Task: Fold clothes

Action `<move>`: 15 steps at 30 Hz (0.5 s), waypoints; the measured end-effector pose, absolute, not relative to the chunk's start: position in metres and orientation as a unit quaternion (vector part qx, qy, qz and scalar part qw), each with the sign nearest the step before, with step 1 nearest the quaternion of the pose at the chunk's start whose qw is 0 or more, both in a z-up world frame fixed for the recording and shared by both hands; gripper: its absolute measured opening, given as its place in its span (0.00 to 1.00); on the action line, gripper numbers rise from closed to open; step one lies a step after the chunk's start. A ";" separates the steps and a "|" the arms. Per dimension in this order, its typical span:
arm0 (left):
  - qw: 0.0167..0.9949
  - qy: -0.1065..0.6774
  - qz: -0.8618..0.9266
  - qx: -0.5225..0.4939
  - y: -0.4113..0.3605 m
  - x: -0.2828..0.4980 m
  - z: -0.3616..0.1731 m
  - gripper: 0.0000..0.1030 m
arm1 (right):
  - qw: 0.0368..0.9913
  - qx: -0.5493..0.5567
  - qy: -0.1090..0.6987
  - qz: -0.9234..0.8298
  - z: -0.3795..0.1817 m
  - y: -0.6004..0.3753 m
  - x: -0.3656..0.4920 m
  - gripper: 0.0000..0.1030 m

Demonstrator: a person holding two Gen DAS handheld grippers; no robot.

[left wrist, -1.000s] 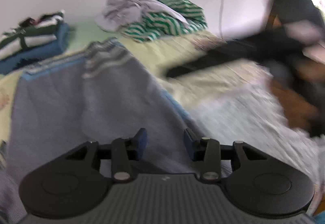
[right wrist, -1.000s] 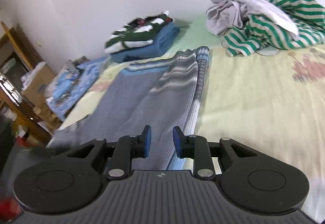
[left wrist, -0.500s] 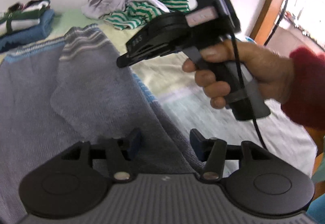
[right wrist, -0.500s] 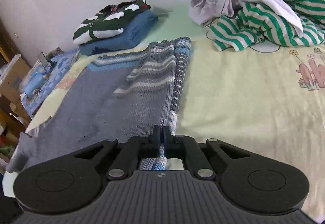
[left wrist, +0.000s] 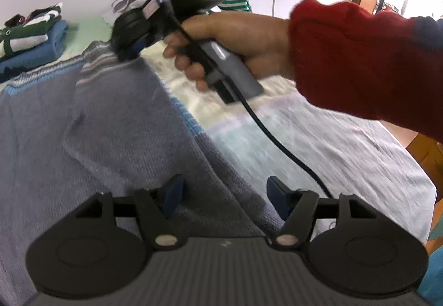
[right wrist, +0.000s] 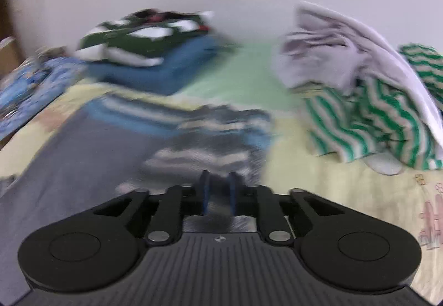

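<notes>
A grey knitted sweater (left wrist: 83, 125) with blue and white stripes lies spread on the bed. My left gripper (left wrist: 224, 195) hovers low over its near part. Its jaws are opening, and the pads press on nothing. A hand (left wrist: 235, 40) in a red sleeve (left wrist: 360, 62) holds my right gripper (left wrist: 124, 48) at the striped far end of the folded-in sleeve. In the blurred right wrist view, the right gripper (right wrist: 218, 189) has its jaws nearly together with grey knit between them. The striped part of the sweater (right wrist: 207, 134) bunches just ahead.
A folded stack of green-white and blue clothes (right wrist: 155, 56) sits at the back left by the wall. An unfolded heap of grey and green-striped garments (right wrist: 360, 84) lies at the back right. Yellow bedsheet (right wrist: 332, 195) shows to the right. The gripper's cable (left wrist: 277, 139) trails over the bed.
The right gripper shut on the sweater's edge and travelled up along the sleeve to its striped end. The left gripper's jaws spread wider and stayed in place.
</notes>
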State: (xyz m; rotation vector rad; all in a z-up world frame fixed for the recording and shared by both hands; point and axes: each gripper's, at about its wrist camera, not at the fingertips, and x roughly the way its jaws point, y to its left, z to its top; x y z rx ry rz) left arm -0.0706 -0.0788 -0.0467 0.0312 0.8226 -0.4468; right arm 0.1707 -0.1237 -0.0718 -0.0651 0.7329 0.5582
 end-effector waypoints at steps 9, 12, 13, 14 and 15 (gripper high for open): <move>0.888 0.402 -0.224 0.010 -0.081 -0.074 -0.046 0.76 | 0.904 -0.039 0.345 0.250 -0.066 -0.099 0.217 0.31; 0.887 0.402 -0.225 0.007 -0.081 -0.074 -0.045 0.76 | 0.905 -0.036 0.338 0.254 -0.069 -0.101 0.219 0.05; 0.887 0.402 -0.226 0.004 -0.080 -0.074 -0.045 0.75 | 0.908 -0.033 0.329 0.257 -0.066 -0.104 0.217 0.05; 0.887 0.403 -0.226 0.001 -0.079 -0.074 -0.045 0.75 | 0.911 -0.025 0.320 0.258 -0.063 -0.108 0.214 0.05; 0.887 0.402 -0.226 0.000 -0.078 -0.074 -0.045 0.75 | 0.915 -0.016 0.315 0.251 -0.061 -0.112 0.213 0.05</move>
